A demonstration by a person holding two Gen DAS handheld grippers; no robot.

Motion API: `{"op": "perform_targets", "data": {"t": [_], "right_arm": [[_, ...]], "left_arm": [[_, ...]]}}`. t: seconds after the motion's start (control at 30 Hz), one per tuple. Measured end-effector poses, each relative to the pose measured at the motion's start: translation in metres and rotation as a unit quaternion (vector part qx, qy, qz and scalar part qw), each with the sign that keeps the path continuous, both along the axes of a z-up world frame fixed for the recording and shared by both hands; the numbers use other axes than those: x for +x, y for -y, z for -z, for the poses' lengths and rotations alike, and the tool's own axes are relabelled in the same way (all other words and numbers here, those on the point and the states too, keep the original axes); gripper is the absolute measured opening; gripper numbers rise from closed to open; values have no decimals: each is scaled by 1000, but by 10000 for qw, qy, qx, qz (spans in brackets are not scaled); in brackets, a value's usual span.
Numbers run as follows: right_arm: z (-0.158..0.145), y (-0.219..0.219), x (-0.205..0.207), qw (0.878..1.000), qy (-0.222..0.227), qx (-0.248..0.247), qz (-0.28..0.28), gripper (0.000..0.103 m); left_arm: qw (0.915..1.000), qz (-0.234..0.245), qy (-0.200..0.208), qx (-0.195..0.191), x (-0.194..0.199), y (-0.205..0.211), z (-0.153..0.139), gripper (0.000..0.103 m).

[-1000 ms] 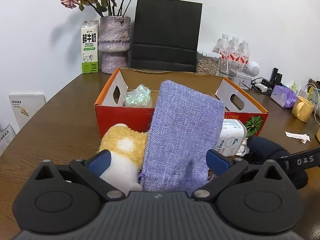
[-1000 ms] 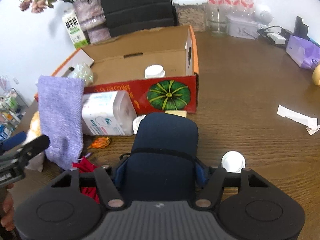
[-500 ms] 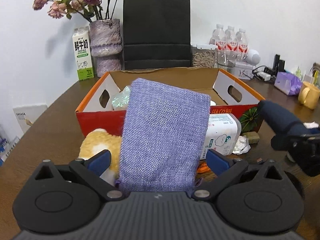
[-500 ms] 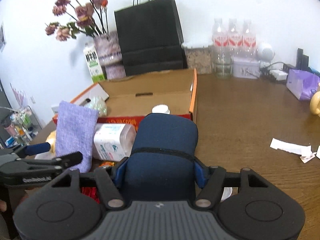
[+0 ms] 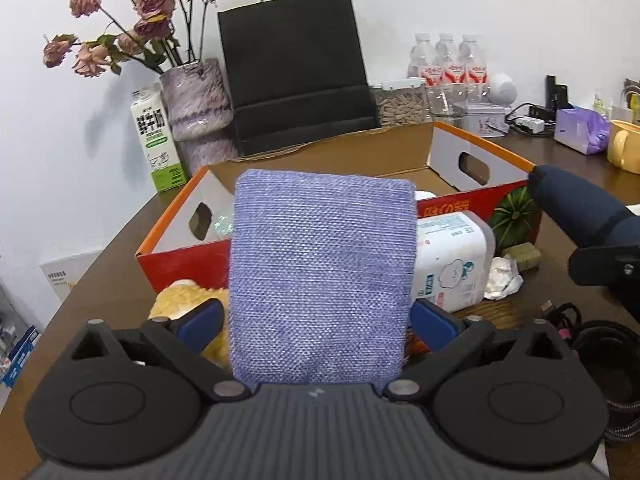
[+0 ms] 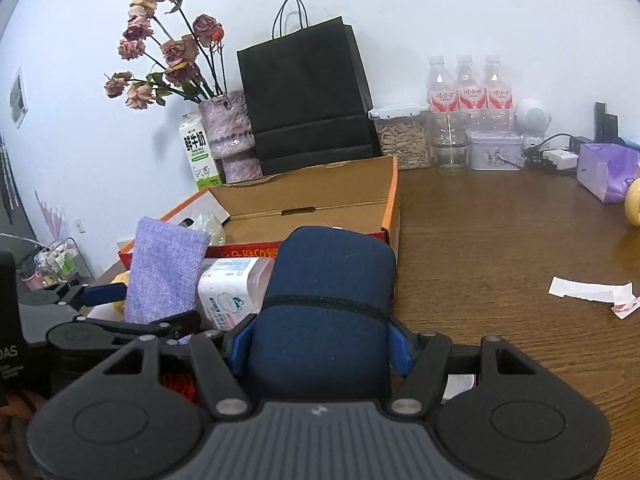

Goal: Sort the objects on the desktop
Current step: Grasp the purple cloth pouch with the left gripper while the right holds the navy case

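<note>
The left tongs [image 5: 316, 322] are closed on a purple woven pouch [image 5: 320, 276], which stands upright between the blue pads and hides much of the view ahead; the right tongs [image 6: 320, 344] clamp a dark navy soft case [image 6: 326, 304] about half-wide, its rounded top pointing away. Both are lifted above the near side of the tabletop [image 6: 500, 248], just in front of the red-and-orange cardboard box [image 5: 460, 204]. The box's near wall rises right behind the pouch, and its open brown floor lies beyond. Below the left tongs the room is tight: a yellow plush toy [image 5: 180, 300] at near left, a white wipes pack [image 5: 452, 264] and crumpled paper [image 5: 502, 276] against the box front, black cables [image 5: 600, 344] at near right. To the right of the box the tabletop is open wood with only a torn paper slip [image 6: 588, 292]. The pouch is a coarse, flat lavender weave with square corners; the case is smooth with a black seam band.
</note>
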State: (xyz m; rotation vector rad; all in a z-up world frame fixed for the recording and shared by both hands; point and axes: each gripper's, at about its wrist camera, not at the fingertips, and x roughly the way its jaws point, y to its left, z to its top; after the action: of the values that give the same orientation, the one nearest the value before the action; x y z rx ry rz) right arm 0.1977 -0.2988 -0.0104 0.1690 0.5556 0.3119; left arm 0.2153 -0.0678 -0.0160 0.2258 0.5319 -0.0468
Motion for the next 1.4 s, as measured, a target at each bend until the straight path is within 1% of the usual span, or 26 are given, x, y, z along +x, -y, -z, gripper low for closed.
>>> {"op": "perform_targets", "data": {"t": [0.07,0.13,0.17,0.23,0.27,0.3,0.33,0.37,0.43,0.47,0.53,0.63,0.77,1.0,1.13,1.2,1.4], "right_arm": [[2,-1,-1,10000,8,14,-14,64],[3,-1,-1,10000,16,12,-27,64],[3,-2,-1,10000,24,5,-26,64],[5,-3,-2,10000,28,1,-20,64],[5,-3,-2,10000,20,13,-13,64],[5,-3,-2,10000,12,21,-8,64],[6,-3,-2,10000,7,26,-4,64],[6,-3,-2,10000,5,24,-1,64],[7,-4,-4,10000,2,24,1,64],[7,-5,-4,10000,0,27,2,64],[6,-5,-6,10000,5,31,7,64],[6,-6,-9,10000,13,31,19,64],[3,-9,-15,10000,74,4,34,64],[-7,-19,-28,9996,279,-90,11,64],[-11,-30,-37,9990,393,-231,-25,64],[-12,-35,-40,9986,419,-312,-59,64],[-11,-44,-49,9984,385,-415,-89,64]], "left_arm": [[10000,12,10,54,0,1,1,97],[10000,12,28,55,-1,1,1,91],[10000,8,35,47,-1,0,0,90],[10000,11,63,29,-2,0,0,80],[10000,5,81,27,-3,-1,-1,79],[10000,11,88,-10,-4,-2,-2,74],[9999,14,93,-39,-5,-2,-3,67],[9999,15,104,-61,-7,-3,-4,63],[9999,32,111,-111,-9,-5,-5,46],[9998,49,105,-144,-11,-6,-6,43],[9996,91,93,-236,-13,-8,-7,26],[9991,102,128,-385,-19,-12,-11,16],[9980,111,214,-577,-31,-19,-19,13],[9961,22,314,-822,-49,-32,-31,13],[9941,48,142,-1073,-55,-40,-34,13],[9940,42,89,-1092,-58,-42,-32,13],[9919,-24,-264,-1244,-63,-51,-24,13]]}}
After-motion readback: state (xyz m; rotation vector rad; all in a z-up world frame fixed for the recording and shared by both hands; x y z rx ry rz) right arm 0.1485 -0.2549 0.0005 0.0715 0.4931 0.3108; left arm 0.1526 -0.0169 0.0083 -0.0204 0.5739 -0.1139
